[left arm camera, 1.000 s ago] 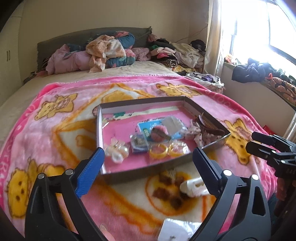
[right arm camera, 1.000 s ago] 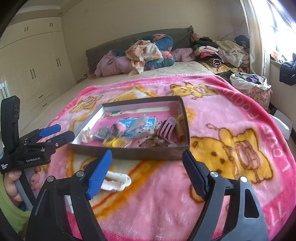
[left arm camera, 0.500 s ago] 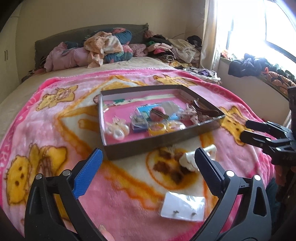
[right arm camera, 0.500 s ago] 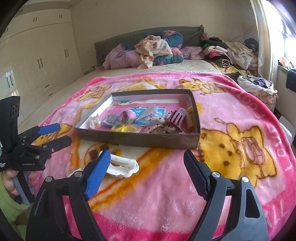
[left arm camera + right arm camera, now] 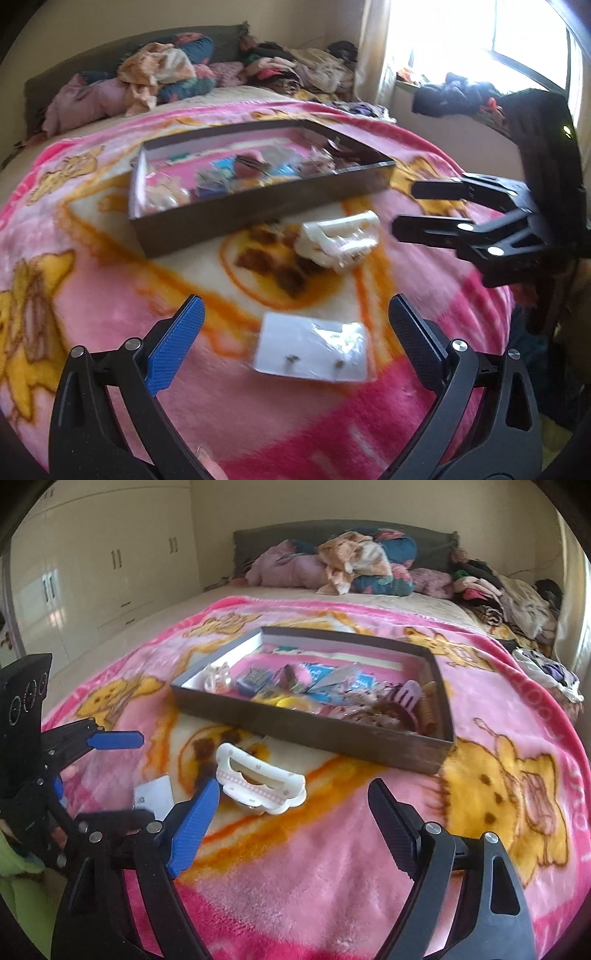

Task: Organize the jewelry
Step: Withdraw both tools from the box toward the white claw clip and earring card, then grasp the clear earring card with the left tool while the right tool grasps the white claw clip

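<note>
A dark shallow box (image 5: pixel 240 218) (image 5: pixel 314 731) with a pink floor sits on the pink blanket and holds several small pieces, among them a purple comb (image 5: pixel 408 698) and yellow rings (image 5: pixel 286 701). In front of it lies a white hair clip (image 5: pixel 338 236) (image 5: pixel 258 782). Nearer me lies a white earring card in clear film (image 5: pixel 312 350) (image 5: pixel 155 794). My left gripper (image 5: pixel 295 306) (image 5: pixel 146 777) is open just above the card, its pads not touching it. My right gripper (image 5: pixel 294 786) (image 5: pixel 403 208) is open, close to the white clip's right side and holding nothing.
Heaped clothes and pillows (image 5: pixel 351 565) cover the head of the bed. Cream wardrobe doors (image 5: pixel 92 576) stand to the left and a bright window with clothes on its sill (image 5: pixel 461 92) to the right. The blanket drops off at the bed's near edge.
Both grippers have sunk and drawn back toward the near edge of the bed. The earring card has come fully into view between the left fingers, and the right gripper has closed in on the white clip.
</note>
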`<action>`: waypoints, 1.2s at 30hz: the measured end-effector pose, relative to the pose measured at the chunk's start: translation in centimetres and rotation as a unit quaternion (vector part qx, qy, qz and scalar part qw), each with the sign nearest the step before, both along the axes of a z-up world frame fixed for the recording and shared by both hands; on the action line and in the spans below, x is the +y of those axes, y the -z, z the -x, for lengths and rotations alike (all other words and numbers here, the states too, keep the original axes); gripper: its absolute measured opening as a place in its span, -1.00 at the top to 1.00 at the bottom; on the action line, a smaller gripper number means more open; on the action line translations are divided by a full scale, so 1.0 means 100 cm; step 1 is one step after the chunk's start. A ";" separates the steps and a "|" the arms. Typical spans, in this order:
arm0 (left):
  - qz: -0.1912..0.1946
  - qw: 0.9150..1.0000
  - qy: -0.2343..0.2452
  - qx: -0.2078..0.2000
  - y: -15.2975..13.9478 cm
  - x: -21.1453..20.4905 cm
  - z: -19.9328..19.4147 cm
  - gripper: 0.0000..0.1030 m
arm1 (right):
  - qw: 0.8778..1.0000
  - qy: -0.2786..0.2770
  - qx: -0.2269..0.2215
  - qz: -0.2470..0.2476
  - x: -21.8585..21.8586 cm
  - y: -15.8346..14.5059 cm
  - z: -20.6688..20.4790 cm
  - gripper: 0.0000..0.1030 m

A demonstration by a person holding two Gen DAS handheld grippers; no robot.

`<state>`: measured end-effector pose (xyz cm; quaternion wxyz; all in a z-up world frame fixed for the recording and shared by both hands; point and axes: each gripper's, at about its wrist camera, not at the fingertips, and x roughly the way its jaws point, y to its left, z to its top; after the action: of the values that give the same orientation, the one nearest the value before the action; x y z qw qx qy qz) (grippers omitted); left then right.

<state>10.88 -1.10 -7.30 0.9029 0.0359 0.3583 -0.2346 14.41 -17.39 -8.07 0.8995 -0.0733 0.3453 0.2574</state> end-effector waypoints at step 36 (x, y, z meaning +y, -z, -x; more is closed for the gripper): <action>-0.019 1.000 0.010 0.000 0.002 -0.002 -0.010 -0.13 | 0.998 -0.034 0.041 -0.021 0.020 0.018 -0.026 -0.10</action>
<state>11.86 -1.34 -7.51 0.8995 0.0567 0.3626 -0.2372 16.96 -15.39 -9.82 0.8767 -0.0554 0.3738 0.2977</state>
